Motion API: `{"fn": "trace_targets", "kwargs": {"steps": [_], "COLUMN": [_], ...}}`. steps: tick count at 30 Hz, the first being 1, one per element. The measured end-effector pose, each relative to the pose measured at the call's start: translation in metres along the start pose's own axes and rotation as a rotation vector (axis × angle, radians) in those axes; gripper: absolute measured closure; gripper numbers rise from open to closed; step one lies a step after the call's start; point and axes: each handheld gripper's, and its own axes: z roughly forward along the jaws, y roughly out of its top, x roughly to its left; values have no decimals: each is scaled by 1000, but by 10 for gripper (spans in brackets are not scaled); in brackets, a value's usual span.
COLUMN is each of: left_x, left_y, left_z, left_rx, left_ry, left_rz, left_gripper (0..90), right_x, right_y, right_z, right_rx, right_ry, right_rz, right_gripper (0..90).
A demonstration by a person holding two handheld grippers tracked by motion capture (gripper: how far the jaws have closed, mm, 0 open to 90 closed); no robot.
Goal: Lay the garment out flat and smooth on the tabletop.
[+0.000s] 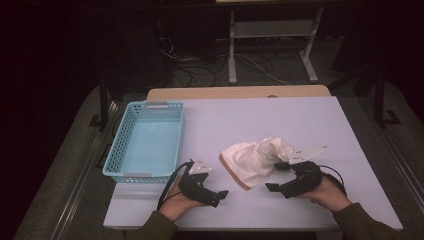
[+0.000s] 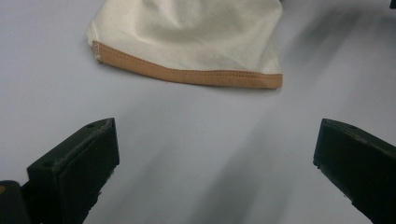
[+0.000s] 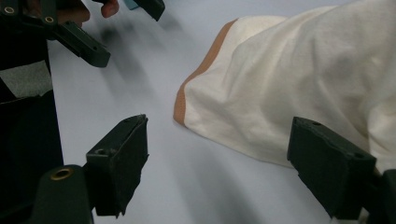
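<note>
A crumpled cream cloth (image 1: 255,159) with an orange-brown hem lies on the white table (image 1: 300,115), right of centre. My left gripper (image 1: 216,187) rests low on the table to the left of the cloth, open and holding nothing. In the left gripper view its jaws (image 2: 215,140) stand wide apart, with the cloth's hem (image 2: 187,74) a short way ahead. My right gripper (image 1: 276,176) sits at the cloth's near right side, open. In the right gripper view (image 3: 219,140) the cloth (image 3: 289,84) lies just ahead of and beside the right jaw, and no pad presses on it.
A light blue plastic basket (image 1: 119,142) with nothing in it stands at the table's left edge, behind my left hand. The left gripper (image 3: 84,44) and a fingertip appear at the top left of the right gripper view. Behind the table are cables and a white frame on the floor.
</note>
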Motion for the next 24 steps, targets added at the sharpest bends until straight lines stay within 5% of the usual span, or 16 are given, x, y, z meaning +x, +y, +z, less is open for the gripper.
{"fn": "trace_targets", "kwargs": {"steps": [24], "left_x": [0], "left_y": [1], "left_z": [0], "left_rx": [0], "left_ry": [0], "left_rz": [0], "left_gripper": [0], "right_x": [8], "right_y": [22], "right_z": [25], "right_rx": [18], "right_ry": [53], "right_rz": [-39], "right_gripper": [303]}}
